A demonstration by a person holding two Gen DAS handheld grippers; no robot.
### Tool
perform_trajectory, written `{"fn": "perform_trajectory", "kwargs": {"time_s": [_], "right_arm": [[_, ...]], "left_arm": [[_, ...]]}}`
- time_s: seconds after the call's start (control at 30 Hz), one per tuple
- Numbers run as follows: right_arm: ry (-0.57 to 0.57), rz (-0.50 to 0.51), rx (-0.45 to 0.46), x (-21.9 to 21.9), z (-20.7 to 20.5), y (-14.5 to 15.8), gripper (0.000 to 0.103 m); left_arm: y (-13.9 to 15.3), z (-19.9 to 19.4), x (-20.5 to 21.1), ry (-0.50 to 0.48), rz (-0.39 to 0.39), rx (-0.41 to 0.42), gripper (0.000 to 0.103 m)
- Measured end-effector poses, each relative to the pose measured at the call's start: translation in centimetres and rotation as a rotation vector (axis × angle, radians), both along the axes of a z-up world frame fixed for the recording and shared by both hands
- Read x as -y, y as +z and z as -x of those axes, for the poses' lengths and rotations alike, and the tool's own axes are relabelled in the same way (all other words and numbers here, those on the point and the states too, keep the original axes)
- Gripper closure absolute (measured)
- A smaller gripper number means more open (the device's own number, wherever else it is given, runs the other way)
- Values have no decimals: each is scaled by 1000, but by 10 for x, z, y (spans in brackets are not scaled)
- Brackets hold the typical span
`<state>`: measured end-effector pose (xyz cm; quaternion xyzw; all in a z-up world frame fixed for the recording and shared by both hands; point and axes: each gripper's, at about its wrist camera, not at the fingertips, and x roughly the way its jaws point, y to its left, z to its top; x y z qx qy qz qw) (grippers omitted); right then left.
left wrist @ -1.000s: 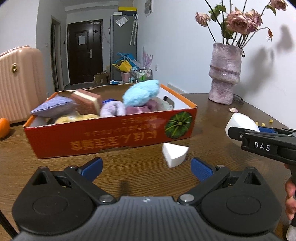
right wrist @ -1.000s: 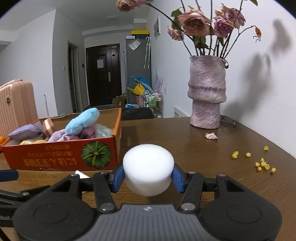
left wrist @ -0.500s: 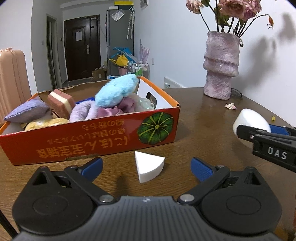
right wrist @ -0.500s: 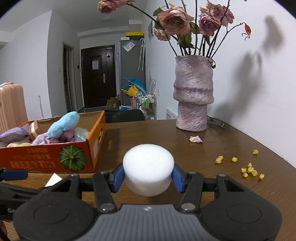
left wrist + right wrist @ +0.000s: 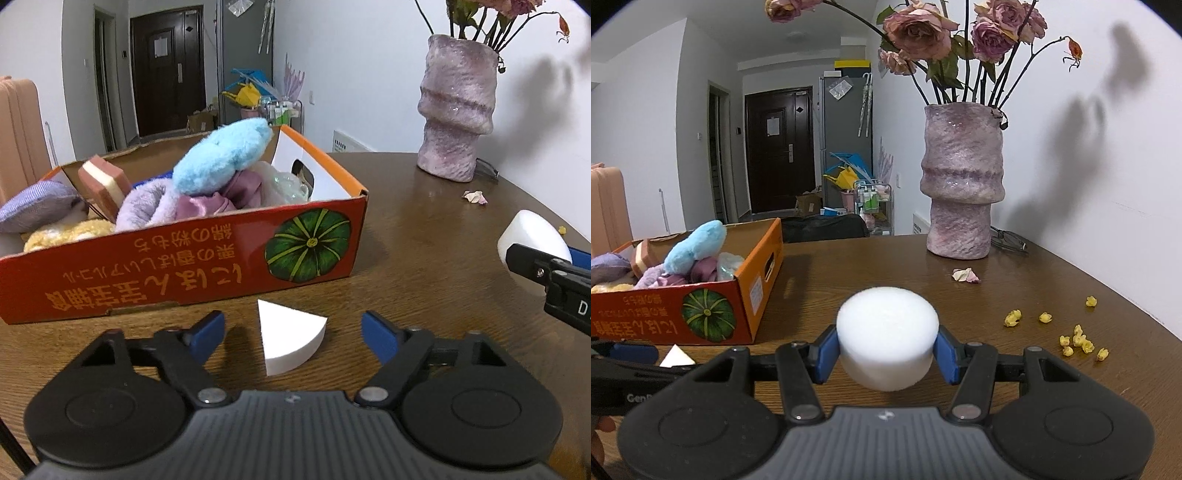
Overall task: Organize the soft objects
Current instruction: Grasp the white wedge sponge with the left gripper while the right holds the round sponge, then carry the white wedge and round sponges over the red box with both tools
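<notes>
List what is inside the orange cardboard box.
The orange cardboard box holds a fluffy light-blue plush, a lilac pillow, a pink-and-cream layered sponge, purple and yellow plush pieces. Whatever lies beneath them is covered.

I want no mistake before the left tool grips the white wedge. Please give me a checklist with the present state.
1. White wedge between the left tool pads: ok.
2. Pads touching wedge: not ok, jaws closing, gaps remain.
3. Wedge flat on table: ok.
4. Right tool grips white foam cylinder: ok.
5. Right tool away from wedge: ok.
6. Free room in orange box: cannot tell.
</notes>
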<state>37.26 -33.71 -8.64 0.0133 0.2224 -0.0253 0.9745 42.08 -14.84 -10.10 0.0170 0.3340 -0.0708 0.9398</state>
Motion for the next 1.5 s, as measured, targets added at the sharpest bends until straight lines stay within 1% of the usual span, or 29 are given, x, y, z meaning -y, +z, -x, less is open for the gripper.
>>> {"fn": "perform_trajectory", "kwargs": {"time_s": [0.03, 0.1, 0.13, 0.23, 0.37, 0.4, 0.63, 0.87, 1.2, 1.5], "right_arm": [[-1, -1, -2, 0, 0, 0, 49], [-1, -1, -4, 0, -1, 0, 49], [0, -1, -3, 0, -1, 0, 49], [-1, -1, -4, 0, -1, -1, 49], [0, 0, -4, -1, -1, -1, 49], [0, 0, -4, -1, -1, -1, 49], [5, 1, -5, -2, -1, -2, 49], [3, 5, -5, -3, 0, -2, 49], [-4, 28, 15, -8, 6, -1, 49], [-7, 10, 29, -18, 18, 1, 49]], "left_arm": [[-1, -1, -1, -2, 6, -8, 29], [-2, -3, -3, -3, 15, -21, 36], [-2, -3, -3, -3, 16, -22, 37], [-1, -3, -4, -2, 21, -20, 46], [-1, -3, -5, -2, 21, -13, 64], [0, -2, -6, -4, 24, -12, 65], [1, 1, -8, -6, 32, -3, 68], [6, 9, -11, 13, 21, 47, 68], [13, 25, -32, 55, 15, 101, 68], [18, 43, -54, 88, 19, 127, 68]]}}
